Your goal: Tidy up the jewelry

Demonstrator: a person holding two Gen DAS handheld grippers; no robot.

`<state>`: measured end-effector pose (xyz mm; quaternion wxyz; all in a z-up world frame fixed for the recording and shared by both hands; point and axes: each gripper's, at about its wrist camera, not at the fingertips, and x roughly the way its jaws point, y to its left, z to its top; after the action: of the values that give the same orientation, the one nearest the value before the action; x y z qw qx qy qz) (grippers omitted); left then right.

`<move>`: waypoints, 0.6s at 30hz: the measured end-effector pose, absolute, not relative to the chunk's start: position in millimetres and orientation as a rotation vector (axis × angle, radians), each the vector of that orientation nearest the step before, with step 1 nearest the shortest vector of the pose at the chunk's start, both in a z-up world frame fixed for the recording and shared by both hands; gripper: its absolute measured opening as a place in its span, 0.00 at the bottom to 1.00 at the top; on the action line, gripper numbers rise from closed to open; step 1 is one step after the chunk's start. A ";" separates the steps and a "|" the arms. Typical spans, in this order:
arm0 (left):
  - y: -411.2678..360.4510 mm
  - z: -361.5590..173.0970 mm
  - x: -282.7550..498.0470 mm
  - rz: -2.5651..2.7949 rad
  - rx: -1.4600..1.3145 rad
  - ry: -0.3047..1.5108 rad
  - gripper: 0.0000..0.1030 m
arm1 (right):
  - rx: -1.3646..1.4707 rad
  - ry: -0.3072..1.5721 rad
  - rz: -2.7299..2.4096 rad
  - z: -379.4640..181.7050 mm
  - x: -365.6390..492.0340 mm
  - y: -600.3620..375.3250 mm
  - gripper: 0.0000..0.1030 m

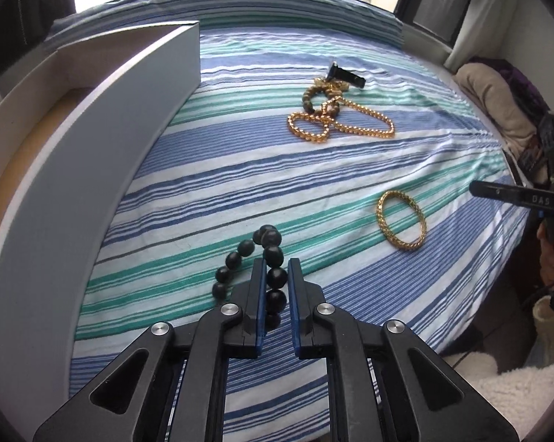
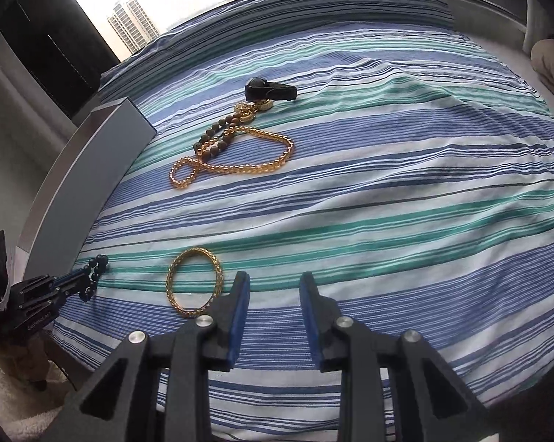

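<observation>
My left gripper [image 1: 277, 263] is shut on a black bead bracelet [image 1: 245, 248], whose loop trails left on the striped bedspread [image 1: 240, 169]; it also shows in the right wrist view [image 2: 94, 276]. A gold bangle [image 1: 401, 220] lies to the right, also seen in the right wrist view [image 2: 194, 282], just left of my open, empty right gripper [image 2: 275, 280]. Farther back lie a gold chain necklace [image 1: 350, 125] [image 2: 240, 162], a brown bead bracelet [image 1: 319, 97] [image 2: 212, 140] and a black strap [image 1: 345, 75] [image 2: 271, 90].
A white open box [image 1: 92, 140] with a tan floor stands along the left of the bed; its wall shows grey in the right wrist view [image 2: 74, 191]. A beige pillow [image 1: 498, 99] lies at the far right. A window is behind the bed.
</observation>
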<state>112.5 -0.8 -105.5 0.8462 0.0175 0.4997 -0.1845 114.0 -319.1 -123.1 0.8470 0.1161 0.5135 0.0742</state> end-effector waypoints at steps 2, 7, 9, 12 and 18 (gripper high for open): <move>3.0 -98.1 113.0 -0.392 0.000 1.049 0.08 | 0.242 1.118 0.208 -128.9 120.8 -306.8 0.28; 10.3 -89.1 116.1 -0.364 -0.051 1.050 0.09 | 0.138 1.190 0.305 -153.1 144.9 -259.6 0.28; 13.3 -86.7 116.9 -0.345 -0.068 1.048 0.09 | 0.063 1.192 0.305 -163.2 153.9 -244.3 0.28; 19.3 -84.3 115.1 -0.329 -0.098 1.040 0.09 | -0.081 1.150 0.306 -165.2 157.6 -224.1 0.27; 36.5 -64.1 105.3 -0.309 -0.150 1.012 0.09 | -0.156 1.129 0.346 -145.7 147.5 -207.0 0.05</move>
<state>105.3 36.5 -64.1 0.8606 -0.0714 0.4824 -0.1471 147.5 -207.0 -145.7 0.8277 -0.0733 0.5319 0.1631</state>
